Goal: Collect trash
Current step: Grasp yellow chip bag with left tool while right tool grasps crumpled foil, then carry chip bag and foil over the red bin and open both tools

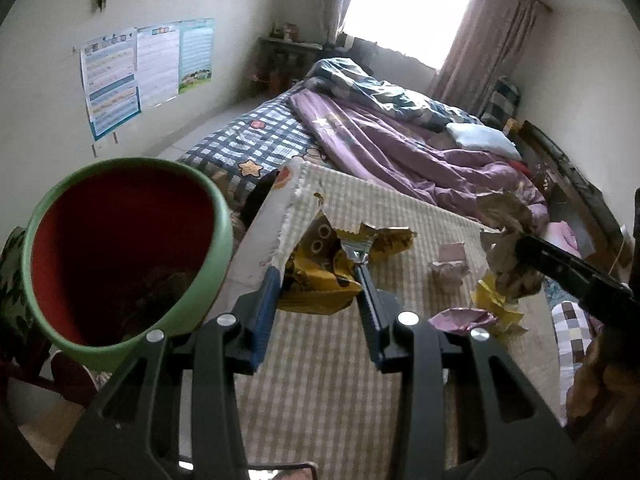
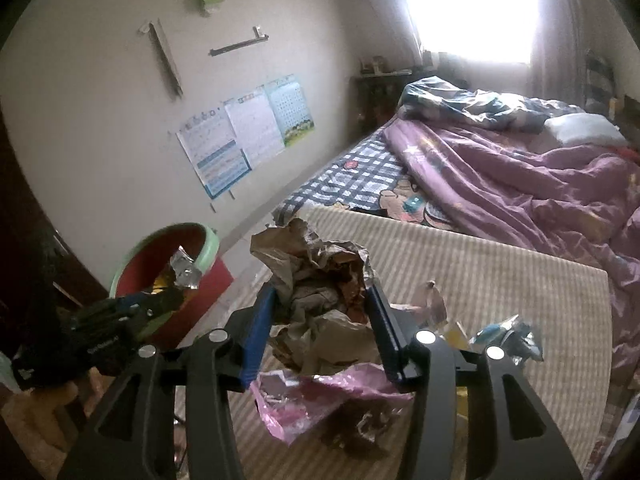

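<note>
My left gripper (image 1: 318,270) is shut on a yellow snack wrapper (image 1: 320,276) and holds it beside the green-rimmed red bin (image 1: 120,252), at the left edge of the striped mat (image 1: 328,360). My right gripper (image 2: 320,300) is shut on a crumpled brown paper wad (image 2: 320,280) above the mat (image 2: 500,280). In the right wrist view the left gripper (image 2: 160,300) reaches over the bin (image 2: 168,256) with the wrapper's foil side showing. A pink wrapper (image 2: 320,404) lies under the right gripper. More pink and yellow scraps (image 1: 488,308) lie on the mat.
A bed with a purple quilt (image 1: 400,136) and checked sheet (image 1: 256,140) lies beyond the mat. Posters (image 1: 136,68) hang on the left wall. A bright window (image 1: 404,4) is at the back. A blue-silver wrapper (image 2: 508,336) lies right of the right gripper.
</note>
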